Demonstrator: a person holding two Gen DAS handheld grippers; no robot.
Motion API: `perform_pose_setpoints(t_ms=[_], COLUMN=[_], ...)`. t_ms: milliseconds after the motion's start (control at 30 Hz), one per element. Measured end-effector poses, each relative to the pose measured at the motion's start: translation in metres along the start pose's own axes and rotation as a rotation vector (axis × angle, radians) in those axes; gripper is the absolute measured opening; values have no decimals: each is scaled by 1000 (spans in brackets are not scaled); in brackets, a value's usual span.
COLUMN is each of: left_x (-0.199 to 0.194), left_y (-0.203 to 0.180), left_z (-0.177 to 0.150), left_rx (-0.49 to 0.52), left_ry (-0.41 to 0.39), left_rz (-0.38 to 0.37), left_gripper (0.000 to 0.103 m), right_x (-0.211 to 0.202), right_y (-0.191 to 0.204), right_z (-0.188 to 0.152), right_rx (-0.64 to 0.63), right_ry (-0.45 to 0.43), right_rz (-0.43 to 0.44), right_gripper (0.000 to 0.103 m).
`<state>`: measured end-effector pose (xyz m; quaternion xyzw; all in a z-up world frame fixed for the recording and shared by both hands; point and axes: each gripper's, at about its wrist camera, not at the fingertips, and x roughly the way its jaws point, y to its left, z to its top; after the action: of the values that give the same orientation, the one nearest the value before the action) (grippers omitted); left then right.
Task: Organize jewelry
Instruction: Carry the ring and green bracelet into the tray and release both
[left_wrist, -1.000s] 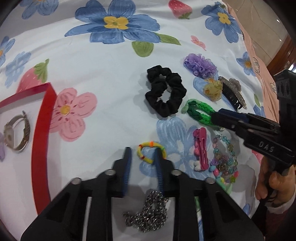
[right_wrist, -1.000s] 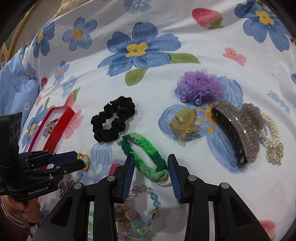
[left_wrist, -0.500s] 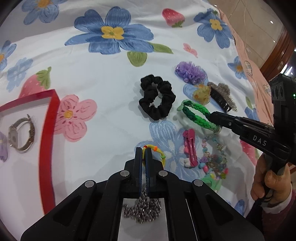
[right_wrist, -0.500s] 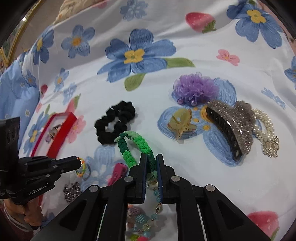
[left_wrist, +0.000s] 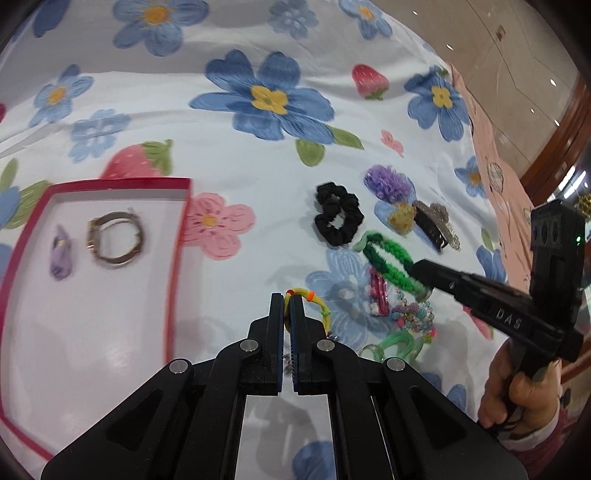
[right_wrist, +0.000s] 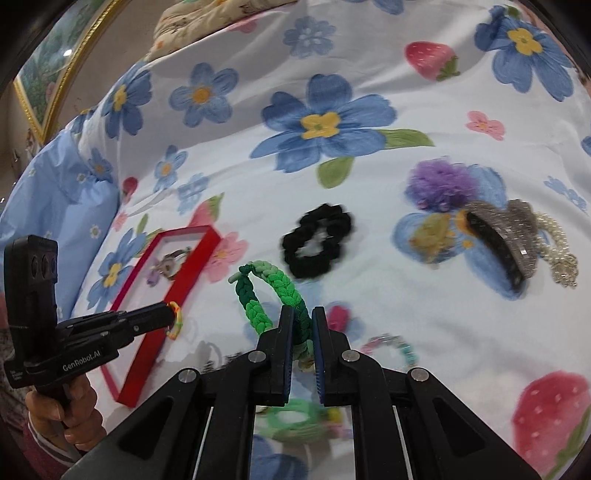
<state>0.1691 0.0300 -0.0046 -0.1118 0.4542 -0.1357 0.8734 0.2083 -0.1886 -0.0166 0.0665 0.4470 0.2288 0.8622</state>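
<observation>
My left gripper (left_wrist: 287, 301) is shut on a small yellow hair tie (left_wrist: 317, 306) and holds it above the cloth, right of the red tray (left_wrist: 177, 258). The tray holds a metal bracelet (left_wrist: 115, 240) and a purple piece (left_wrist: 61, 254). My right gripper (right_wrist: 303, 314) is shut on a green braided band (right_wrist: 269, 288) and holds it lifted. The left gripper with the hair tie also shows in the right wrist view (right_wrist: 173, 314), beside the tray (right_wrist: 184, 280).
On the flowered cloth lie a black scrunchie (right_wrist: 317, 240), a purple flower clip (right_wrist: 439, 181), a yellow clip (right_wrist: 432, 232), a glittery claw clip (right_wrist: 506, 236), a pearl piece (right_wrist: 557, 251), a pink clip (left_wrist: 378, 291), beaded bracelets (left_wrist: 410, 314) and a light green band (right_wrist: 291, 417).
Both grippers closed on their items and lifted them off the cloth. The left gripper moved up and left toward the tray with the hair tie.
</observation>
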Motion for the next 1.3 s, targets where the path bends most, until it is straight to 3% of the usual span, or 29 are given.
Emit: perform_pose_setpoints(t_ms=[867,1300], left_x=[-81,-75], left_y=[112,158], left_z=[-27,-26], left_rx=[-181,-252], left_ry=[-102,-92], left_rz=[137,167], left_gripper=[2,2], right_x=[46,83], right_y=[132,163], right_z=[-2,7], right_rx=[-175,-224], right_ry=[68,114], right_rz=[150,158], right_gripper=[9,9])
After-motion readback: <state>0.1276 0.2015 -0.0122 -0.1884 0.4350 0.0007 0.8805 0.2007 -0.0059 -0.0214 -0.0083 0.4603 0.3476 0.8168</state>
